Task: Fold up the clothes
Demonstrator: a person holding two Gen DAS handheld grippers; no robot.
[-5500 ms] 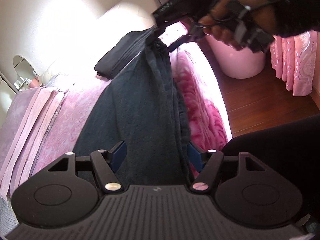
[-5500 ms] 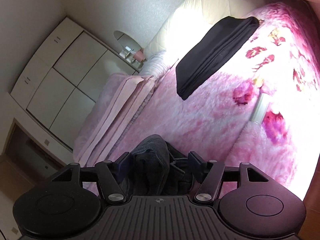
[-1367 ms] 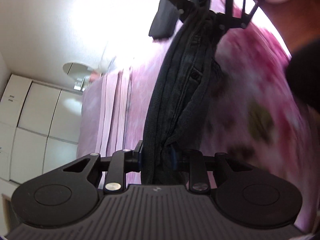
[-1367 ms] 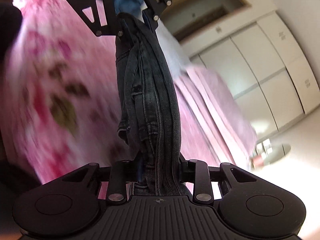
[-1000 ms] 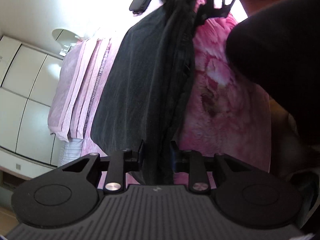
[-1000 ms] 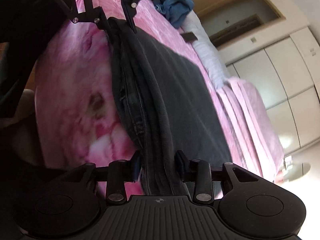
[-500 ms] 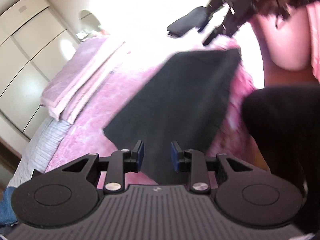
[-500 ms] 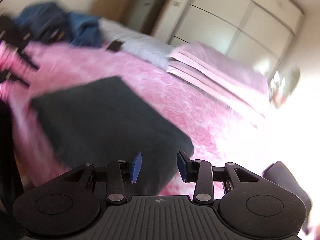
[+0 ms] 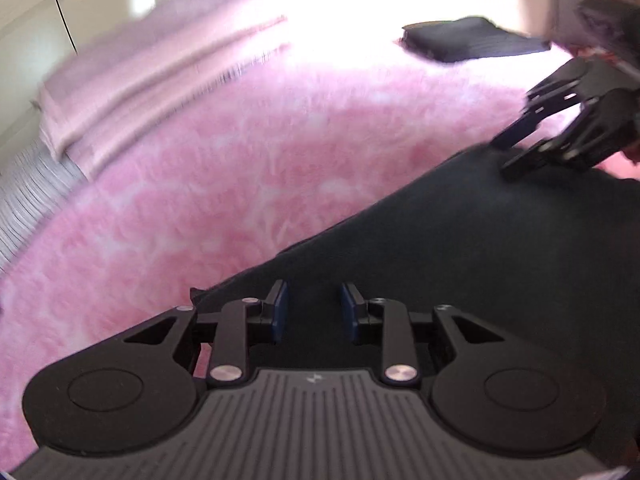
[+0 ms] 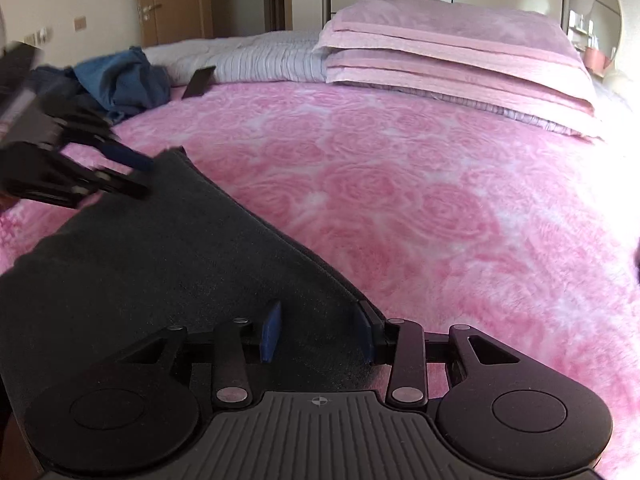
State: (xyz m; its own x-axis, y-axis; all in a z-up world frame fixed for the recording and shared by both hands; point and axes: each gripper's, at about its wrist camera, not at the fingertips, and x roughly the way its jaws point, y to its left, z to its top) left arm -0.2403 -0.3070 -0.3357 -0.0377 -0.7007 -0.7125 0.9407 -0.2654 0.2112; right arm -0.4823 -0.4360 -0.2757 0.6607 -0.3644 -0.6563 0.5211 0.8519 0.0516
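Observation:
A dark folded garment (image 9: 460, 260) (image 10: 160, 260) lies flat on the pink rose-patterned bed cover (image 9: 240, 160) (image 10: 400, 180). My left gripper (image 9: 313, 312) hovers over the garment's near corner. Its jaws are opening and the pads press on nothing. In the right wrist view the left gripper (image 10: 146, 179) shows at the garment's far corner. My right gripper (image 10: 318, 334) stands open over the garment's other corner at the long edge, with cloth only beneath it. In the left wrist view the right gripper (image 9: 502, 156) points down at the far end of the garment.
A folded black garment (image 9: 472, 42) rests further up the bed. A stack of folded pink blankets (image 10: 440, 52) and a striped pillow (image 10: 260, 60) lie at the back. A heap of blue clothes (image 10: 124, 80) and a flat dark object (image 10: 198, 82) sit at the far left.
A second ago both grippers were shut on the bunched dark garment held between them. It now lies flat on the bed, both grippers have let go, and each has swung to a corner.

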